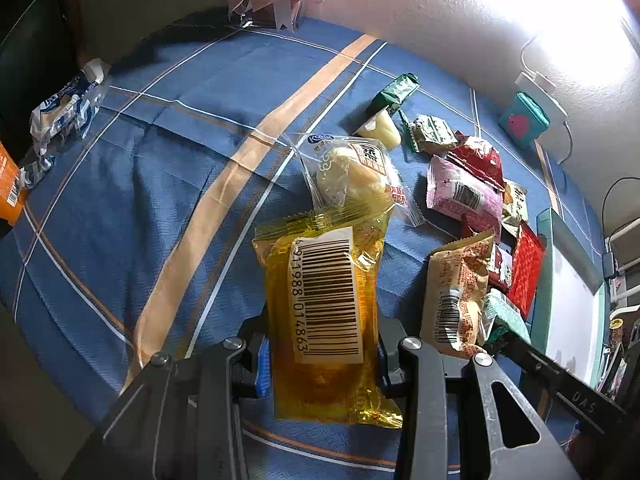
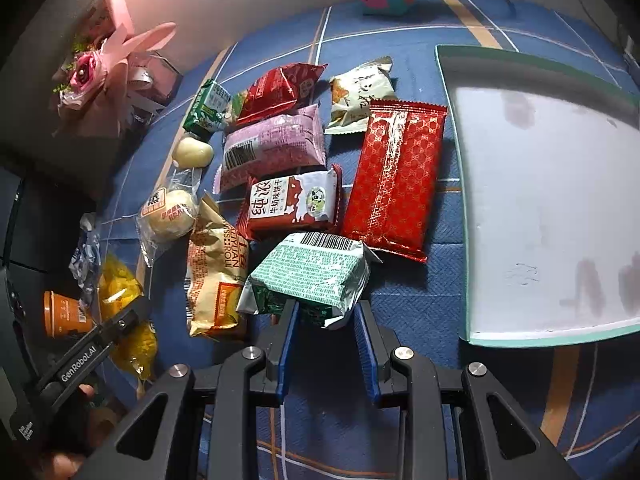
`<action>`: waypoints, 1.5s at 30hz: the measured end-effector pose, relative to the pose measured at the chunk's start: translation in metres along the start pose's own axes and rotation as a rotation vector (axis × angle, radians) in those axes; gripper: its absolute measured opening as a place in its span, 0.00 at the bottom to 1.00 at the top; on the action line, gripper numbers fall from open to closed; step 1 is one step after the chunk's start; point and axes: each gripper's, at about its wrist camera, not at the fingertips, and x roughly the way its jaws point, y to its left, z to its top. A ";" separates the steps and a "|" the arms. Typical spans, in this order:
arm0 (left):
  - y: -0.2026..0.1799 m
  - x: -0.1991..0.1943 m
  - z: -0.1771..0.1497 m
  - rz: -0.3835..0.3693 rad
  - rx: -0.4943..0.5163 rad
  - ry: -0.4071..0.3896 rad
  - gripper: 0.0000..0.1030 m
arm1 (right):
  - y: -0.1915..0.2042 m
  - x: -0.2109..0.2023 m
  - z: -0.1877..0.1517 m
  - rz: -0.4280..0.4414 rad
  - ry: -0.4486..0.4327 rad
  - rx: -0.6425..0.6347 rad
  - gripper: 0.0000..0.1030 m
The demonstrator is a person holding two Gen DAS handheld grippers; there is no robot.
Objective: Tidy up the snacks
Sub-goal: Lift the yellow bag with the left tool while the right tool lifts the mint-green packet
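Snacks [image 2: 288, 168] heaped on the blue cloth [image 2: 400, 312] left of the tray [image 2: 452, 184]: my right gripper [image 2: 326, 320] pinches the green packet [image 2: 308, 276], nearer the tray; my left gripper [image 1: 320, 356] clamps the yellow packet [image 1: 324, 292], long axis along my fingers.

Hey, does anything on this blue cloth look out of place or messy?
Mostly just clutter: the snack packets lie jumbled and overlapping beside the white tray, which holds none. An orange cup lies tipped on its side near the cloth's edge. Nothing looks spilled or torn.
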 end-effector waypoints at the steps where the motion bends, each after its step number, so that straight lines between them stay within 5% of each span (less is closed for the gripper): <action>1: 0.000 0.001 0.000 -0.002 0.000 0.002 0.39 | 0.001 0.002 -0.002 -0.009 0.010 -0.011 0.29; 10: -0.001 0.010 0.000 0.009 0.016 0.019 0.39 | 0.003 0.008 -0.006 -0.036 0.041 -0.019 0.32; 14: -0.003 0.011 0.000 0.030 0.027 0.013 0.39 | 0.000 0.002 -0.003 -0.051 0.006 -0.001 0.59; 29: 0.000 0.018 0.002 0.016 0.034 0.023 0.39 | 0.013 0.022 0.010 -0.024 -0.006 0.061 0.64; 36: -0.001 0.022 0.001 0.019 0.043 0.033 0.39 | 0.049 0.047 0.007 -0.163 0.008 -0.086 0.72; 41: -0.001 0.025 0.003 0.034 0.036 0.037 0.39 | 0.044 0.048 0.007 -0.196 0.008 -0.062 0.72; 45: -0.004 0.029 0.002 0.043 0.039 0.046 0.39 | 0.032 0.045 0.008 -0.192 0.012 -0.029 0.60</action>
